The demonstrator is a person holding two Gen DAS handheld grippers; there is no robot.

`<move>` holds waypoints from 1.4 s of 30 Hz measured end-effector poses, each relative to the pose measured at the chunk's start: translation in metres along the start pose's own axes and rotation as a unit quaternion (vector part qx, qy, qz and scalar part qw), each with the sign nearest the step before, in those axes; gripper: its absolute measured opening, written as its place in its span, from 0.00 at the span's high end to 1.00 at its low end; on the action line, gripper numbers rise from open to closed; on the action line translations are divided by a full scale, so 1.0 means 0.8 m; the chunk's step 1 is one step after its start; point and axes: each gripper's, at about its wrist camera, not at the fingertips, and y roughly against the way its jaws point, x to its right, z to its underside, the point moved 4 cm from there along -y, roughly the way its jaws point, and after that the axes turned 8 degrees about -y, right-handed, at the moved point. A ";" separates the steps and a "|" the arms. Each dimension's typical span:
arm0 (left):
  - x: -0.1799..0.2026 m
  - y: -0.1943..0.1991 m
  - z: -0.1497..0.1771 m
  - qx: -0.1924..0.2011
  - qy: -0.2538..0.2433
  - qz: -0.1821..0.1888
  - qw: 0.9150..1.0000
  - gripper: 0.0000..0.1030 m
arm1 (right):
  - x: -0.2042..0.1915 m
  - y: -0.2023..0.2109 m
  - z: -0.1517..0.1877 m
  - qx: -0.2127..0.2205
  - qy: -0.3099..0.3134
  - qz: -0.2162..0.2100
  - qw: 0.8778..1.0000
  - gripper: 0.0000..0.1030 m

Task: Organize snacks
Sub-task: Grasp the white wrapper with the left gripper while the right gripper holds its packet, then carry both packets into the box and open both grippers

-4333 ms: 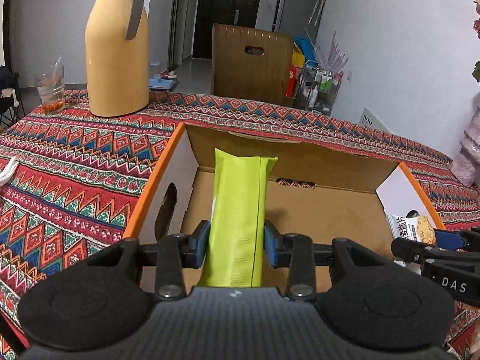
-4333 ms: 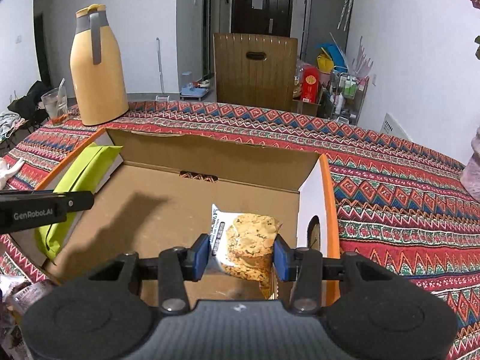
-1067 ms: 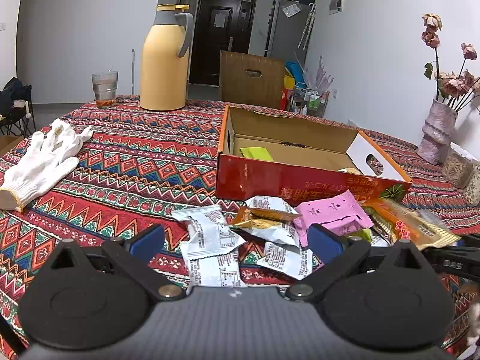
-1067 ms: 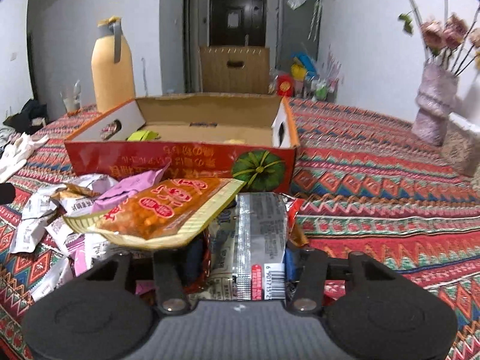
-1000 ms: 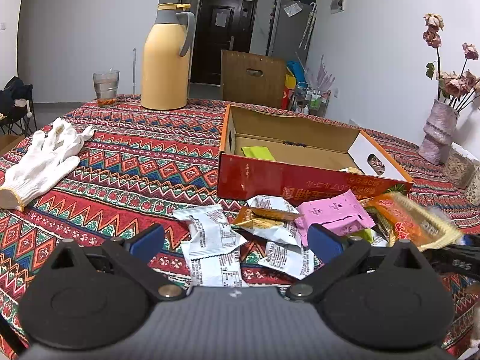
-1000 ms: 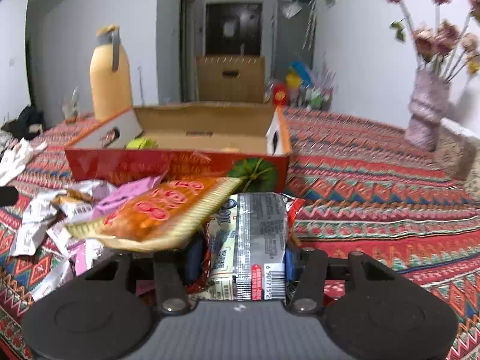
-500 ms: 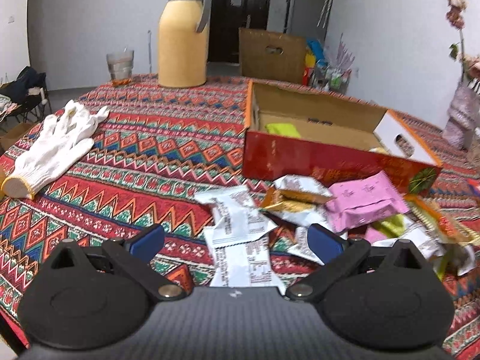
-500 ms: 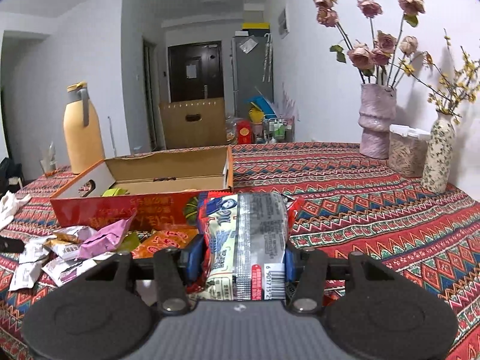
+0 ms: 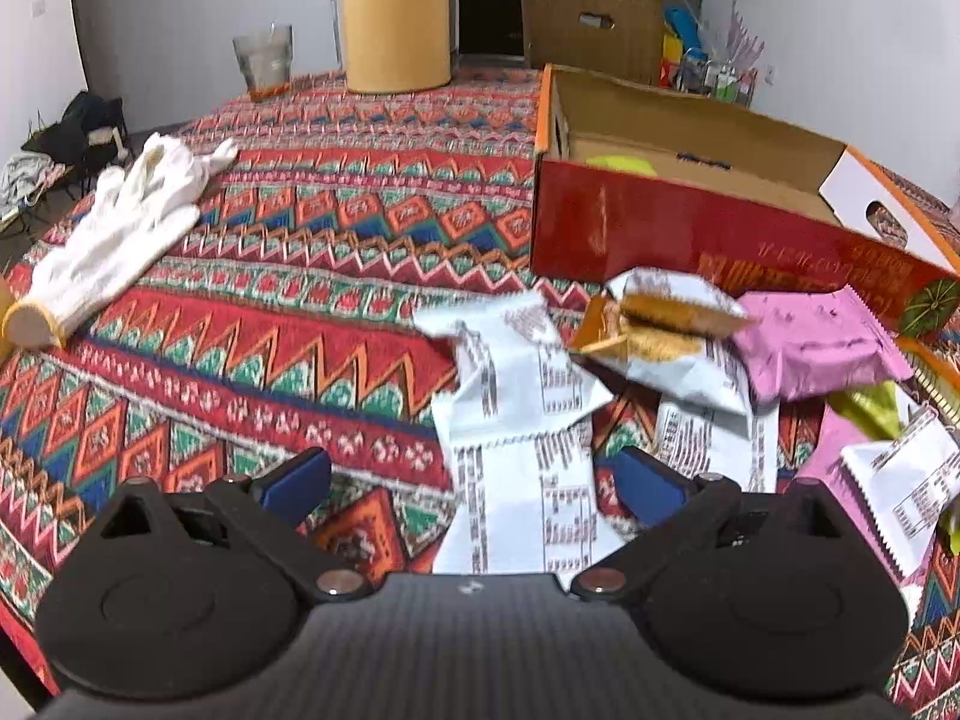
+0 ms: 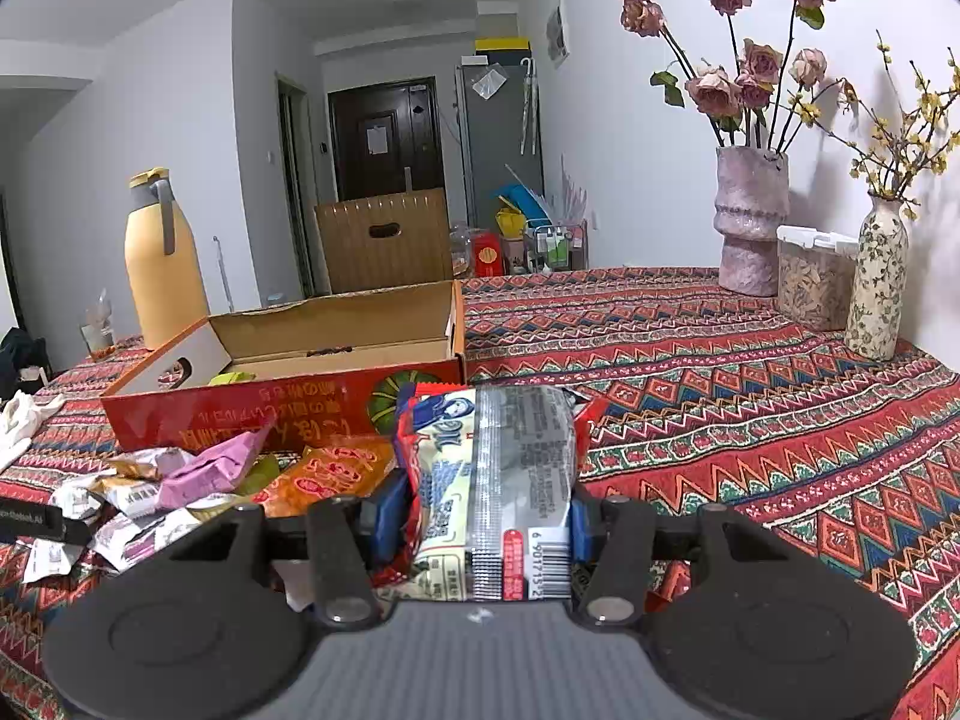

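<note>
right gripper (image 10: 483,510) is clamped on a silver and blue snack packet (image 10: 498,474), lifted clear of the pile so it can go into the cardboard box (image 10: 288,402). left gripper (image 9: 471,480) has its jaws wide and empty, straddling a white wrapper (image 9: 516,420) near the table's front edge, looks like its next pick.

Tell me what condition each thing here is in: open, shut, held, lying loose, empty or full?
Left tool: open, holding nothing, above a white packet.
Right tool: shut on a silver and blue snack packet.
Cardboard box: open on top, a green packet inside.
Snack pile: loose on the tablecloth in front of the box.
White glove: lying flat, unused.
Glass: nearly empty.
</note>
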 end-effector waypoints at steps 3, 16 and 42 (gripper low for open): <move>0.002 0.000 0.004 -0.001 -0.005 -0.003 1.000 0.09 | -0.001 0.000 0.002 0.000 0.000 -0.002 1.000 0.51; 0.013 0.028 0.015 0.025 -0.016 0.024 0.999 0.56 | -0.002 0.015 0.006 0.003 -0.002 -0.010 1.000 0.51; 0.019 0.123 -0.030 0.154 -0.031 0.052 0.986 0.56 | -0.026 0.042 -0.024 0.048 0.014 -0.032 0.998 0.51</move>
